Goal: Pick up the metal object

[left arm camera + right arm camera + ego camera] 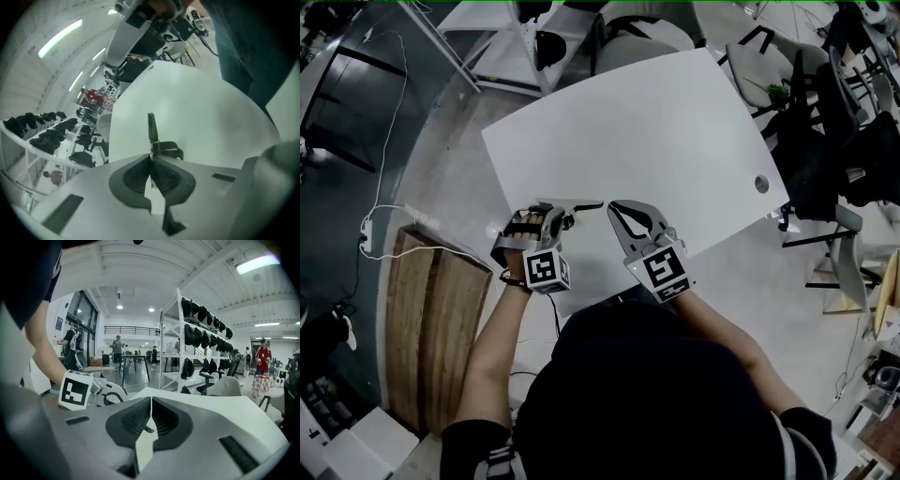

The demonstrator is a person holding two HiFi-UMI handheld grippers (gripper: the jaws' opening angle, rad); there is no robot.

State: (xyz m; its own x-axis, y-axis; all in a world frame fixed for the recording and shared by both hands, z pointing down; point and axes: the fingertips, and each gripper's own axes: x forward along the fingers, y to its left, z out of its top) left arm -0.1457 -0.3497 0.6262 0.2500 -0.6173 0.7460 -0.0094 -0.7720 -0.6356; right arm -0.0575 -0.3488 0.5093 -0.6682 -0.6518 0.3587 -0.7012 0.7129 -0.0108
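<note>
You're clamping left gripper (151, 158) jaws on thin metal object (152, 129) over white worktop (656, 131); right gripper (150, 401) jaws sitting together, empty.

No legible text, labels, brands or numbers in any view.

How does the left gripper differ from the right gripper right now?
The left gripper is shut on a thin metal object that sticks out past its fingers; the right gripper is shut on nothing. The left one sits nearer the left edge of the white table than the right one. Both are held over the table.
</note>
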